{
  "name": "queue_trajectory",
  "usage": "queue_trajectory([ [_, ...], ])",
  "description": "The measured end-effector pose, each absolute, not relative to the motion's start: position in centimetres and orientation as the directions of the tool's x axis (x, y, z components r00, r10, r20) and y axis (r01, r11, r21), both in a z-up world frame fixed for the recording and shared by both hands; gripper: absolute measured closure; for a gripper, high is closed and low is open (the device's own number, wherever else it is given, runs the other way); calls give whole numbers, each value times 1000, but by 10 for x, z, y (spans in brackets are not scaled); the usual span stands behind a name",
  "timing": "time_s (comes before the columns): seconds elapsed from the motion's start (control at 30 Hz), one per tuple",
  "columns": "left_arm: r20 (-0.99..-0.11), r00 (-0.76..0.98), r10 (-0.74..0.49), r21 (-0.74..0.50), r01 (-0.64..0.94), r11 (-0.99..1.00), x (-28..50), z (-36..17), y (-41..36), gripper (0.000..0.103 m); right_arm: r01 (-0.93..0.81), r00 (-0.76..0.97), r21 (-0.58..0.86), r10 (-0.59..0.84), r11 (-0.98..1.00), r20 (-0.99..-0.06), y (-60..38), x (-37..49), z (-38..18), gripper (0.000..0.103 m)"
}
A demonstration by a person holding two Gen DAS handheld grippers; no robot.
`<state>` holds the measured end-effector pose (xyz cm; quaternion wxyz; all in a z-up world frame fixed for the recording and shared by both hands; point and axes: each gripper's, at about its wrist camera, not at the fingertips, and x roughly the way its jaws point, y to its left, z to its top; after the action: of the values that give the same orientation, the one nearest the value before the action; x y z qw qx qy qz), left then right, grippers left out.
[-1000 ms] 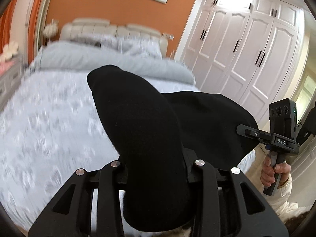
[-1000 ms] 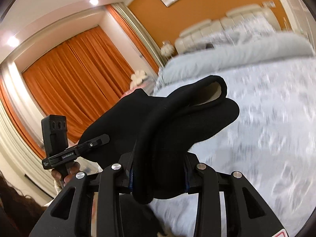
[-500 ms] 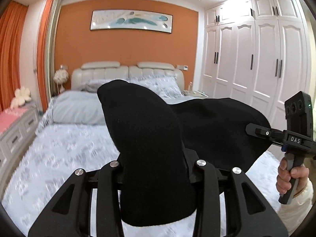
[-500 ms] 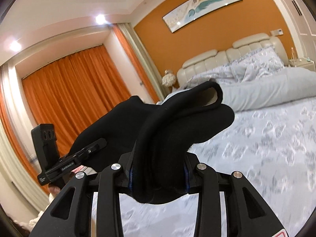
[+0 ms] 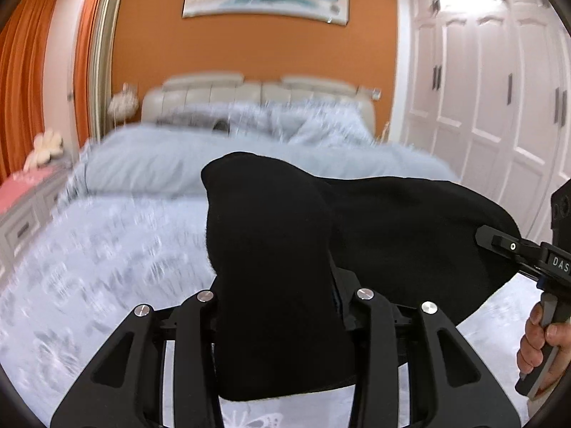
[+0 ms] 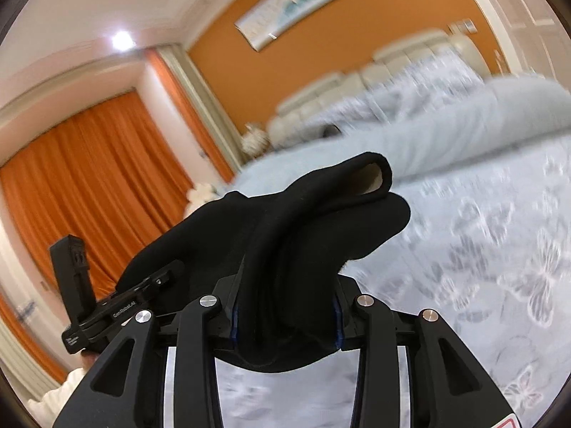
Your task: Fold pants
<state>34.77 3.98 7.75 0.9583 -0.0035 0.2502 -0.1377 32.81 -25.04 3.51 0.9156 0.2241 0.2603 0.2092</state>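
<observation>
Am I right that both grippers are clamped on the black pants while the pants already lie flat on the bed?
Not quite: both grippers, left and right, do clamp the black pants, but the left wrist view shows the pants hanging in the air between them above the bed, not lying flat.

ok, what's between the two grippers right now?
Just the black pants, stretched from the left gripper to the right gripper, both clamped on them. Clearest in the left wrist view.

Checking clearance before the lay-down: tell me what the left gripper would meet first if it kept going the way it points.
Probably the bed. The left gripper, shut on the pants, points slightly down over the quilt; nothing else shows in that line, though blur hides depth.
</observation>
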Motion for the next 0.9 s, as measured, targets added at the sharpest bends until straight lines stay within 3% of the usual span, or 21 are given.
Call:
queue_trajectory([
  [0.2, -638, 732, -238, -99, 229, 968, 389, -51, 38, 67, -149, 679, 525, 473, 838, -562, -254, 357, -89, 65],
  [0.3, -672, 702, -239, -139, 197, 970, 384, -95, 52, 46, -97, 605, 576, 508, 811, -613, -270, 349, -126, 42],
  [0.33, -678, 691, -251, -160, 195, 968, 380, -103, 61, 36, -85, 597, 616, 534, 784, -598, -279, 346, -126, 43],
  [0.43, -662, 705, -257, -190, 174, 966, 364, -89, 85, 32, 6, 674, 560, 411, 828, -614, -305, 325, -96, 32],
  [0.47, -650, 723, -233, -169, 162, 972, 357, -77, 88, 34, 4, 701, 535, 379, 845, -604, -306, 320, -84, 33],
  [0.53, -587, 785, -199, -132, 150, 980, 342, -45, 92, 32, -70, 717, 500, 392, 863, -576, -295, 324, -51, 45],
  [0.6, -541, 819, -190, -100, 161, 982, 339, -15, 85, 17, -123, 714, 474, 409, 872, -568, -276, 339, -34, 45],
  [0.63, -537, 828, -160, -78, 141, 987, 344, -1, 76, 9, -132, 710, 423, 384, 896, -591, -260, 355, -29, 39],
  [0.7, -547, 825, -141, -63, 127, 990, 356, 8, 61, 9, -76, 693, 321, 281, 944, -664, -242, 389, -40, 22],
  [0.77, -580, 807, -112, -50, 103, 993, 373, -1, 44, 9, 4, 626, 287, 221, 958, -748, -238, 420, -67, 21],
  [0.83, -622, 777, -97, -44, 89, 995, 387, -15, 34, 9, 5, 559, 345, 283, 939, -779, -235, 435, -86, 65],
  [0.87, -640, 763, -89, -36, 86, 996, 391, -22, 31, 9, -16, 584, 344, 288, 939, -759, -232, 434, -78, 68],
  [0.9, -649, 757, -76, -27, 78, 997, 394, -28, 30, 9, -45, 609, 325, 284, 945, -740, -230, 433, -68, 77],
])
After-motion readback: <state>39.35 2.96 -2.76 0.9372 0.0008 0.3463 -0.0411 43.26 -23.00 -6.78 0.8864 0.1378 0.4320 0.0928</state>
